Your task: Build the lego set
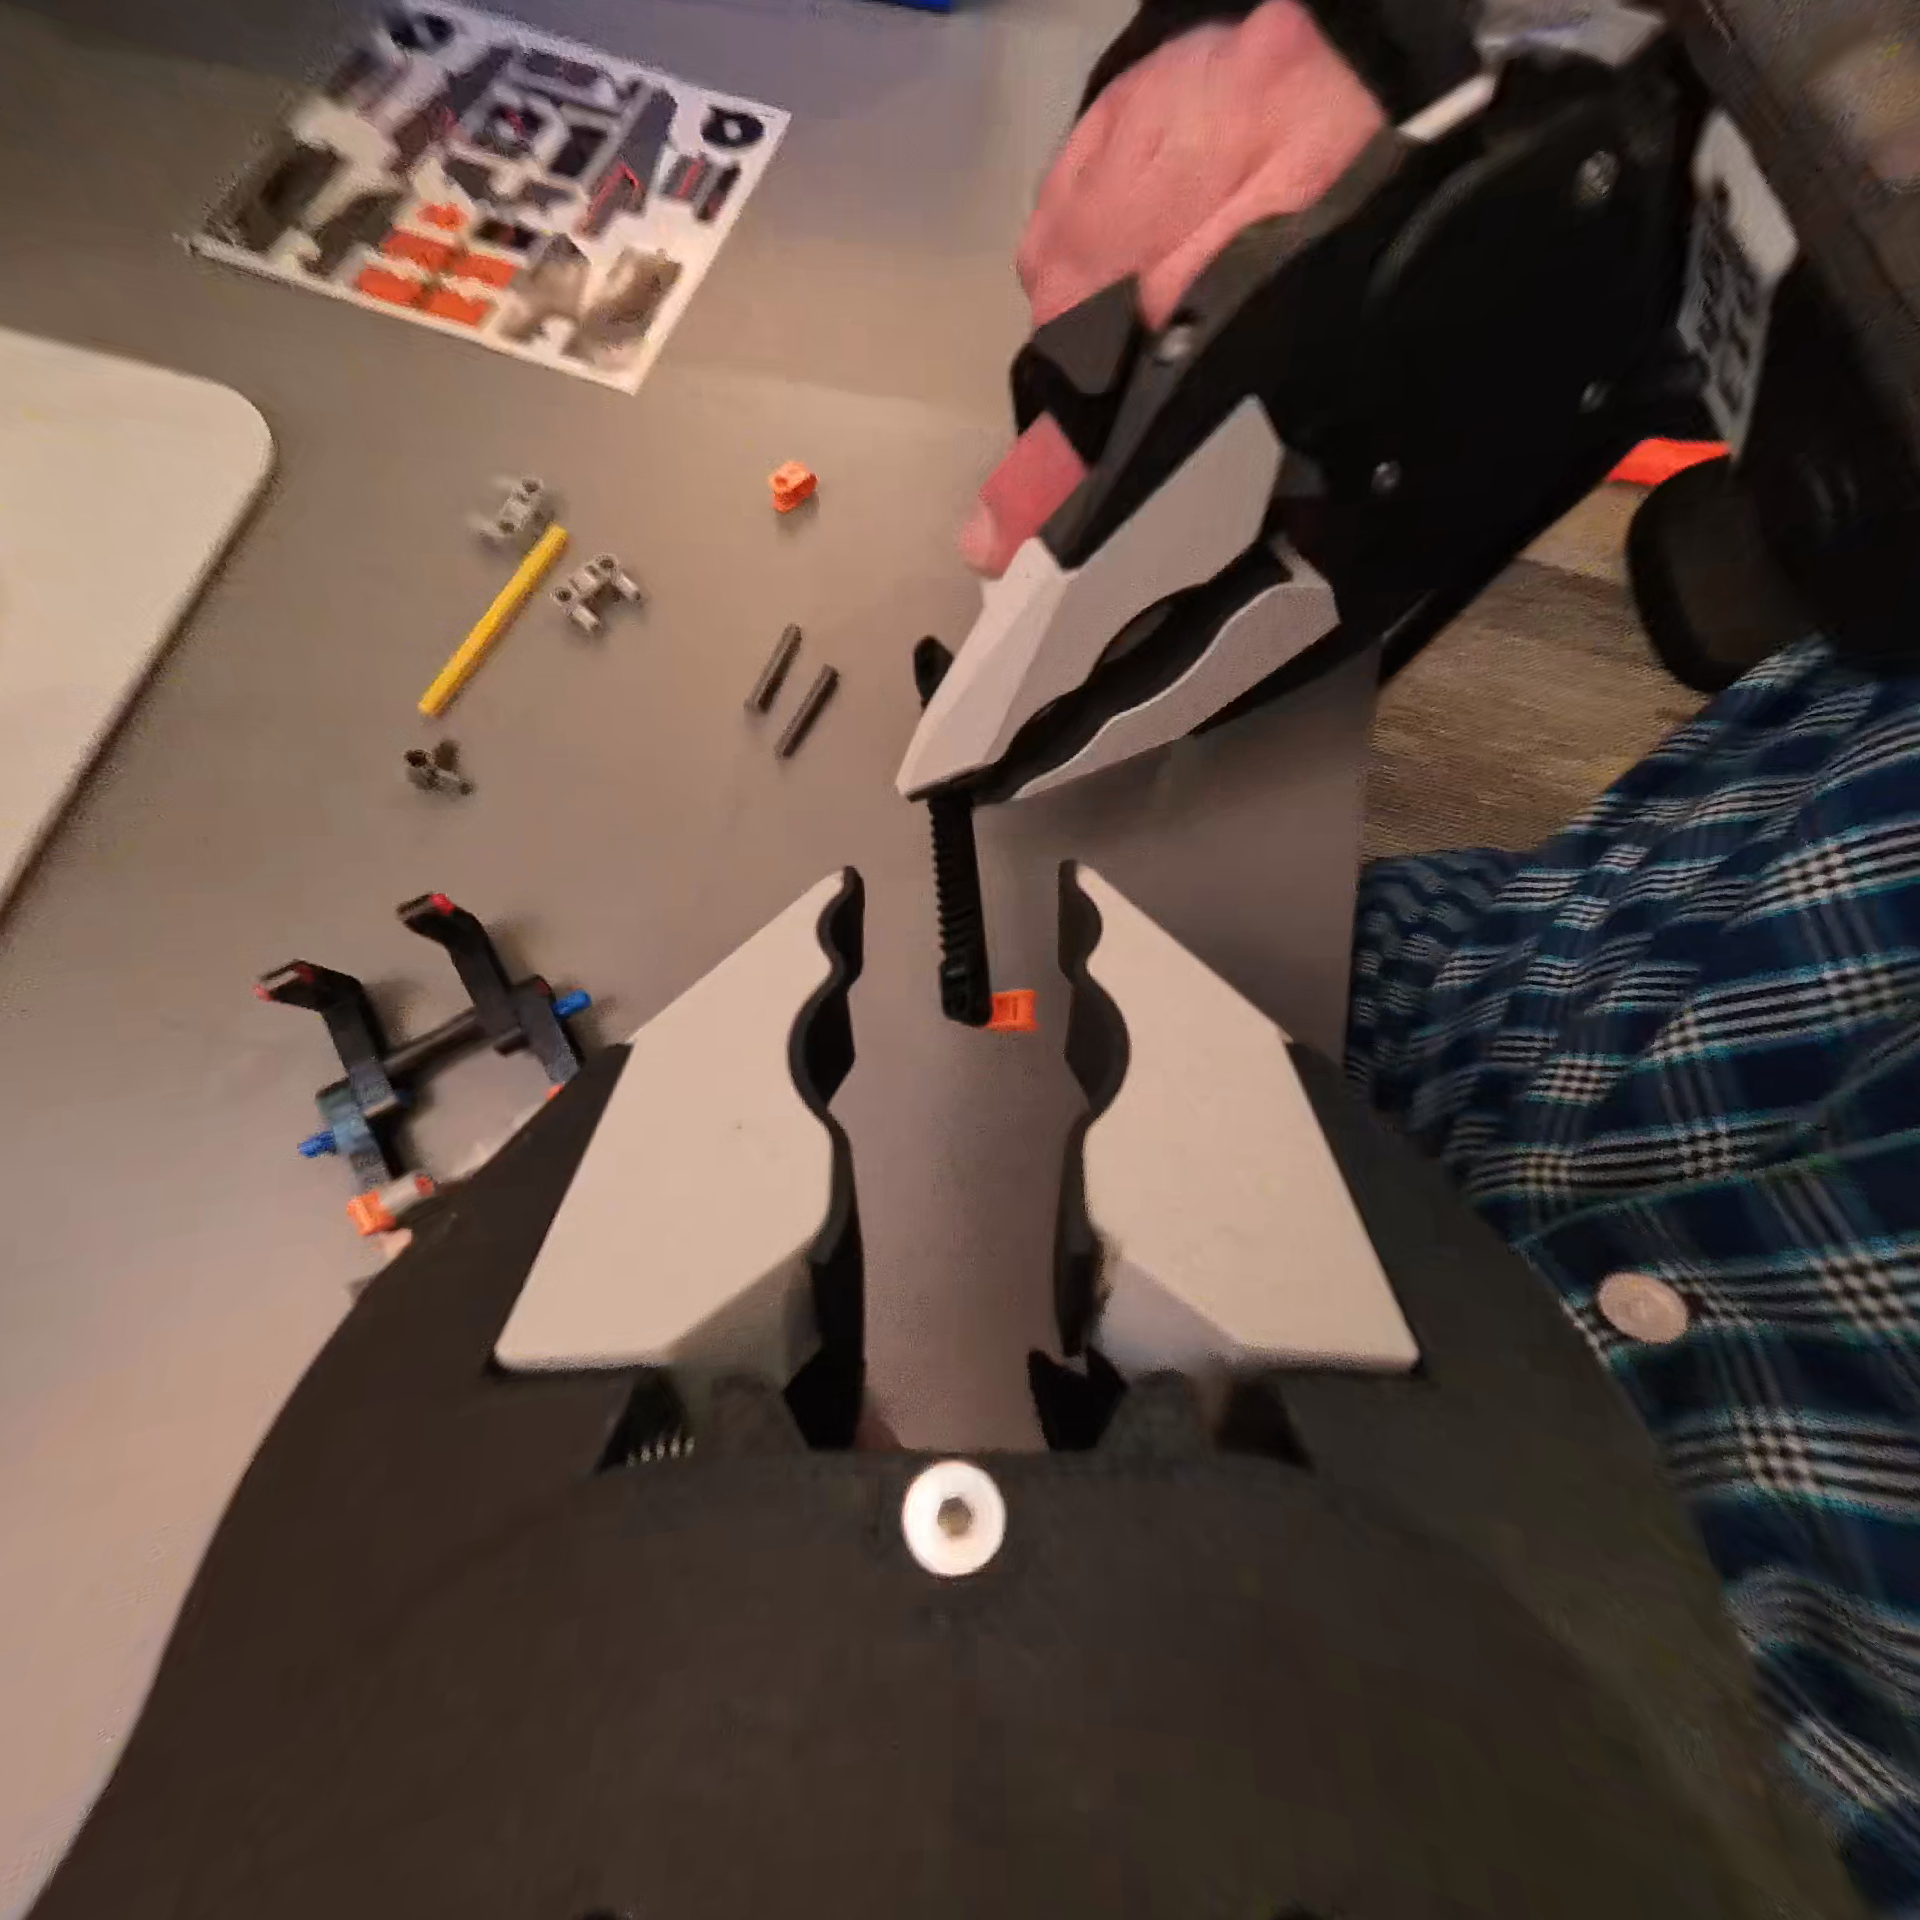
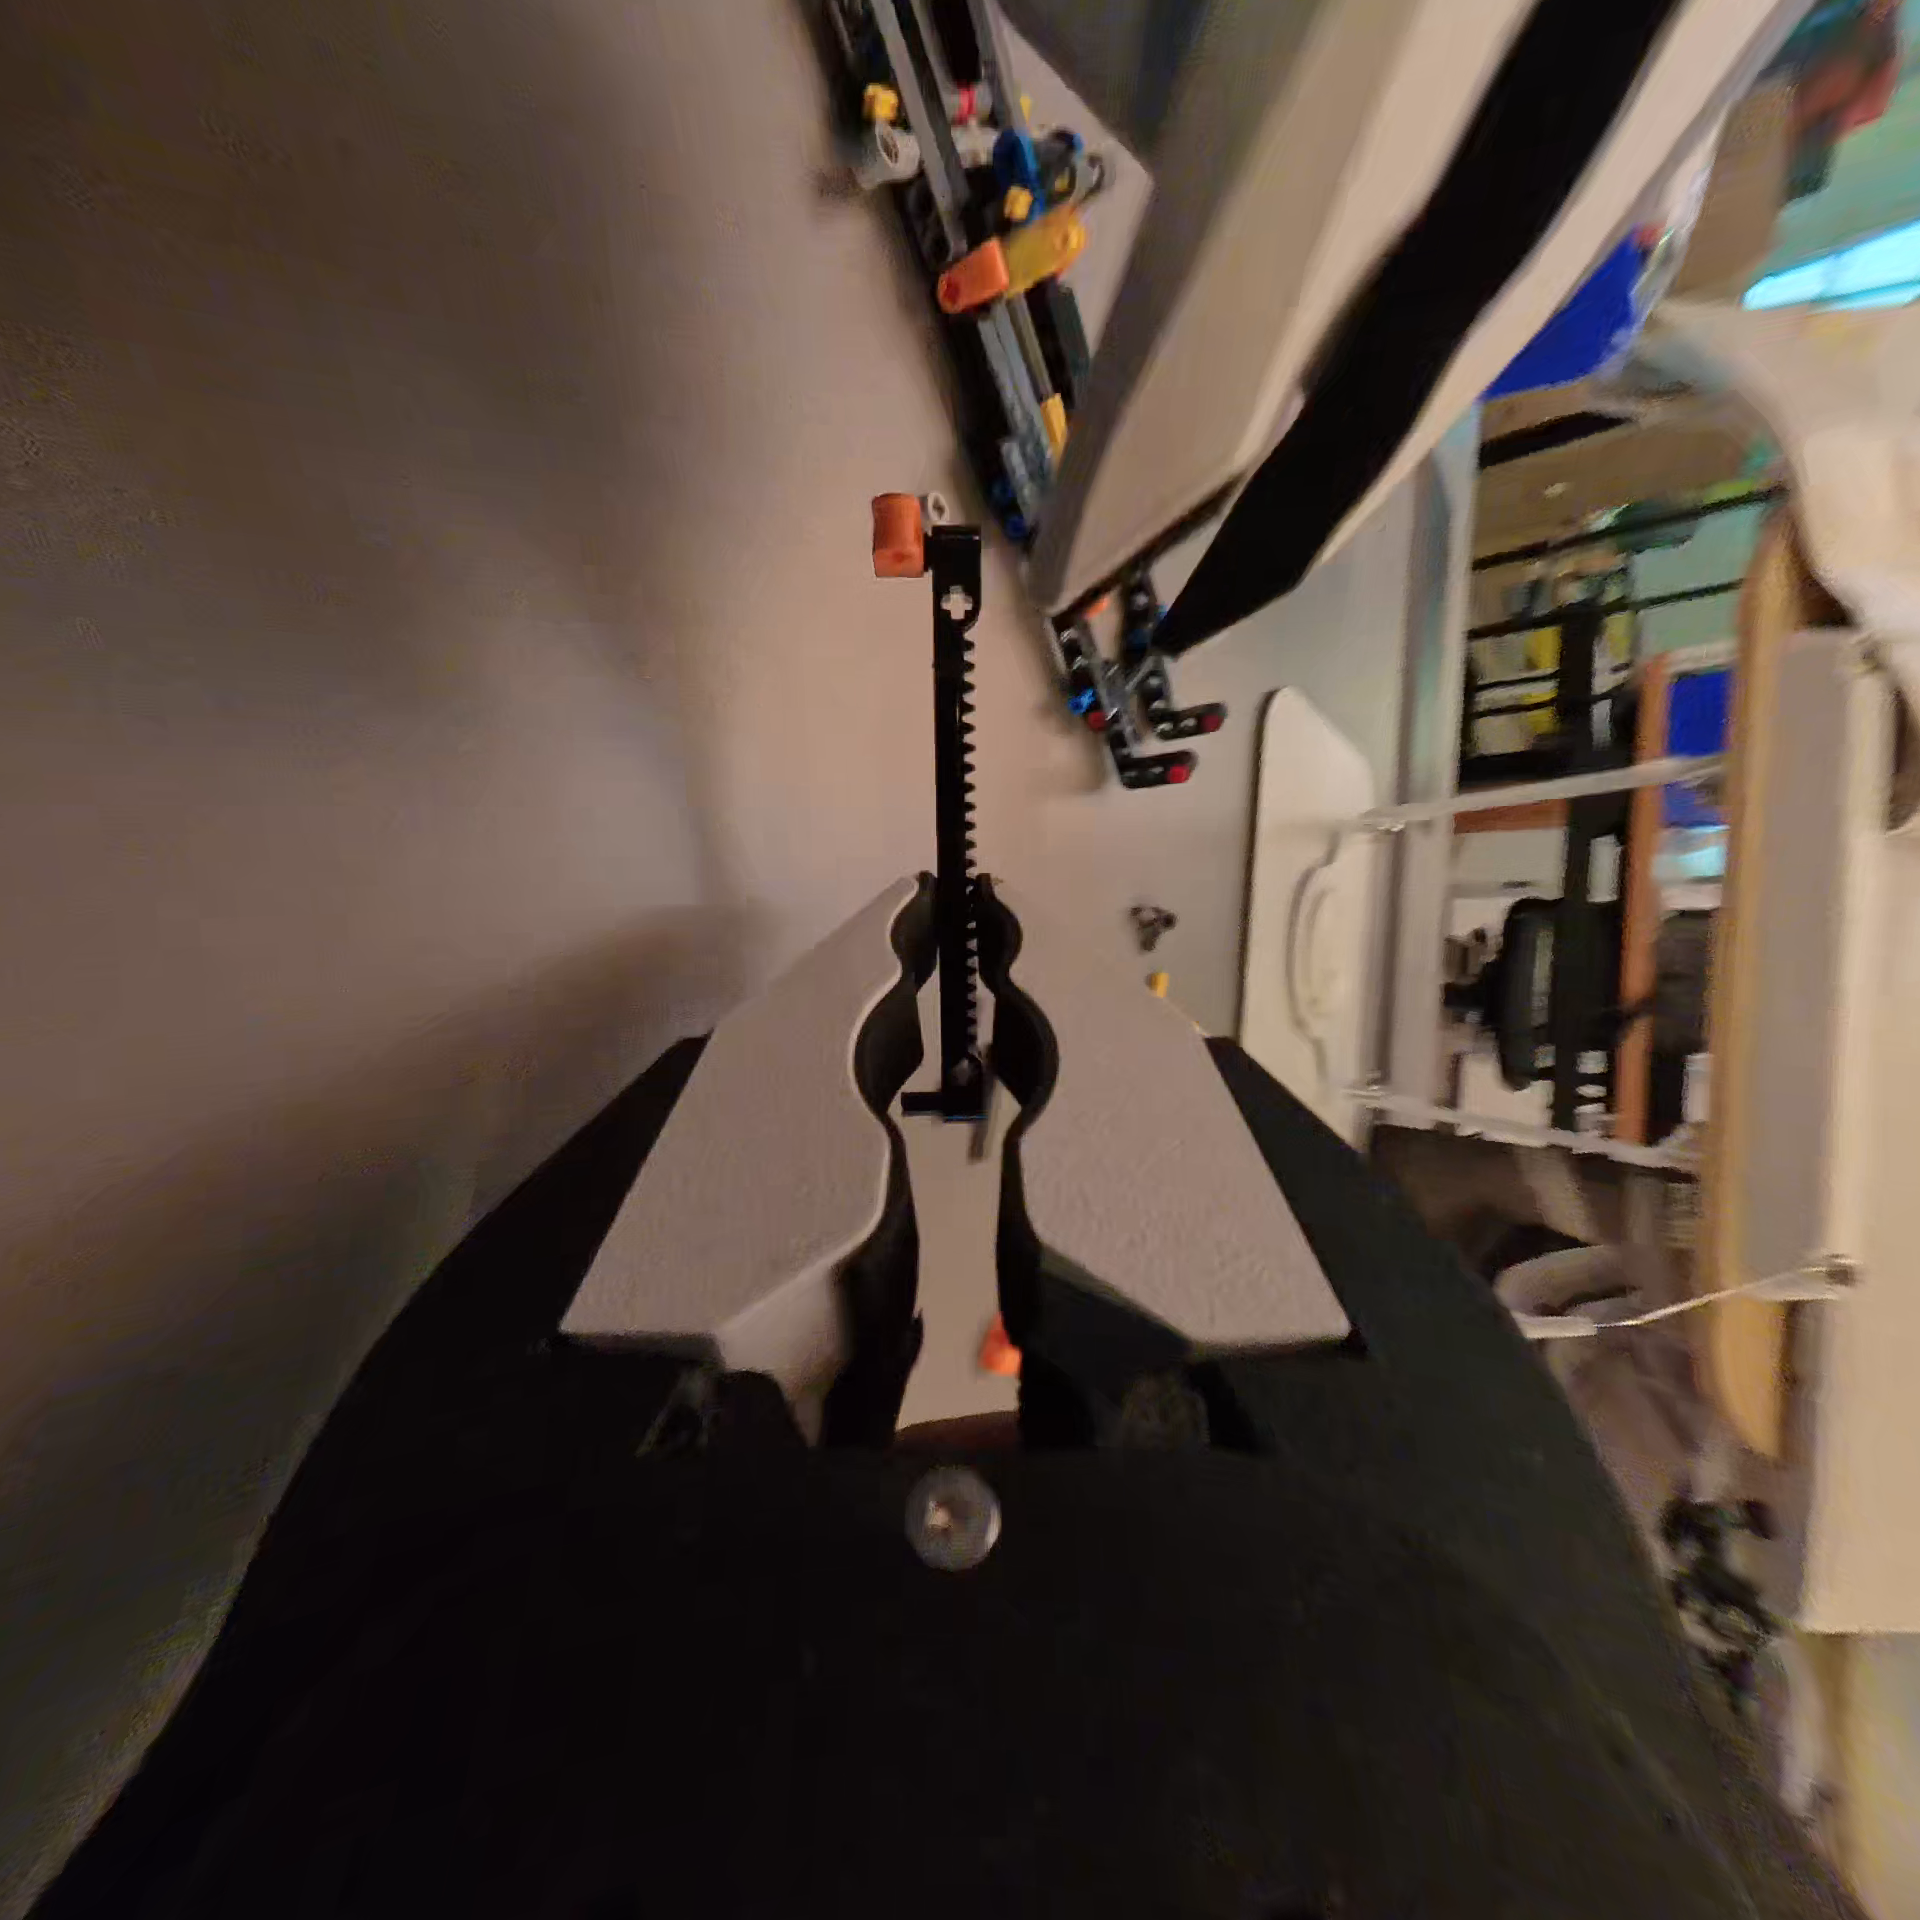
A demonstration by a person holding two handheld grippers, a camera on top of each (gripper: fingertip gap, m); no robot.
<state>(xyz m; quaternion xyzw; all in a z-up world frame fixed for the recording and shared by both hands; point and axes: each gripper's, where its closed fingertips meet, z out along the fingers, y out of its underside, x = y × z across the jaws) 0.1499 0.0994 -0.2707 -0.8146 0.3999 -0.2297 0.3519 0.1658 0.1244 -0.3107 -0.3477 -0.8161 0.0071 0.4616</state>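
The right hand-held gripper is closed on a black toothed rack. The rack sticks out forward past the fingertips, and a small orange connector sits at its far end. In the left wrist view the same rack hangs above the grey table, just in front of the left hand-held gripper, whose jaws stand apart with nothing between them. A black sub-assembly with red and blue pins lies to the left, partly hidden behind the gripper body. Further away lie a yellow axle, two dark axles and a blurred sticker sheet. Small grey pieces near the axle are too blurred to name.
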